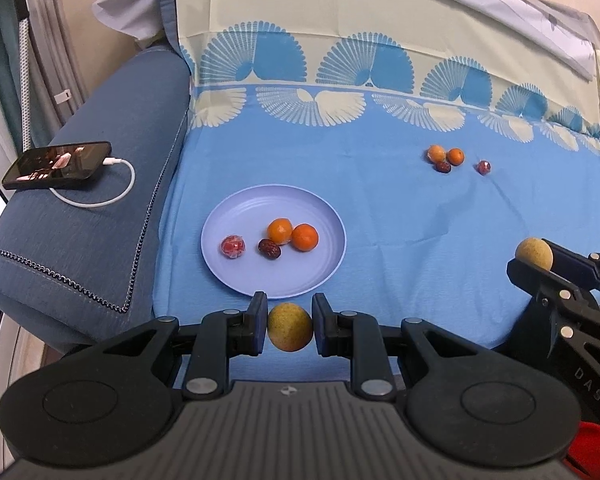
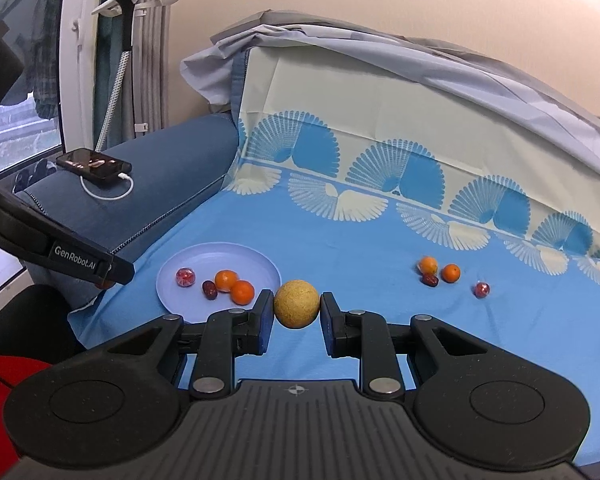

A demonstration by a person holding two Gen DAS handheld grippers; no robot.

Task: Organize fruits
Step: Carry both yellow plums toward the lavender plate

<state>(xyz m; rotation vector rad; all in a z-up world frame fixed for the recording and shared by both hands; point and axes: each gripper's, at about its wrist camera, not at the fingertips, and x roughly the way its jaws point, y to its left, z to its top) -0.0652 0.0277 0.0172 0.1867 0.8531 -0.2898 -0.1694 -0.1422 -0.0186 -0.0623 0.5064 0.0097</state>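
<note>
- The left gripper (image 1: 290, 326) was clamped on a round yellow-green pear-like fruit (image 1: 290, 327), both blue-padded fingers pressed against its sides, just short of the near rim of the plate.
- The right gripper (image 2: 297, 309) gripped a second round, speckled tan-yellow fruit (image 2: 297, 304) between its pads, above the blue cloth and just right of the plate; in the left wrist view this same gripper (image 1: 540, 258) showed at the right edge with its fruit (image 1: 534, 253) at the fingertips.
- A round pale lavender plastic plate (image 1: 320, 216) lay on the light blue bedsheet with cream fan patterns (image 1: 400, 220), which covered the seat of a sofa.
- On the plate sat two orange mandarins (image 1: 280, 231), touching each other; a dark red wrinkled date (image 1: 269, 248) lay against the left one, and a small red fruit in clear wrapping (image 1: 233, 246) lay a little apart to the left.
- Well apart from the plate, farther back on the sheet to the right, lay a loose group: two more small oranges (image 1: 455, 156) side by side, a second dark date (image 1: 444, 167) touching them, and another wrapped red fruit (image 1: 484, 167) near by.
- A black smartphone (image 1: 58, 165) with a lit screen rested on the blue fabric armrest (image 1: 80, 248) at the left, a white charging cable (image 1: 116, 184) plugged into it and looped beside it.
</note>
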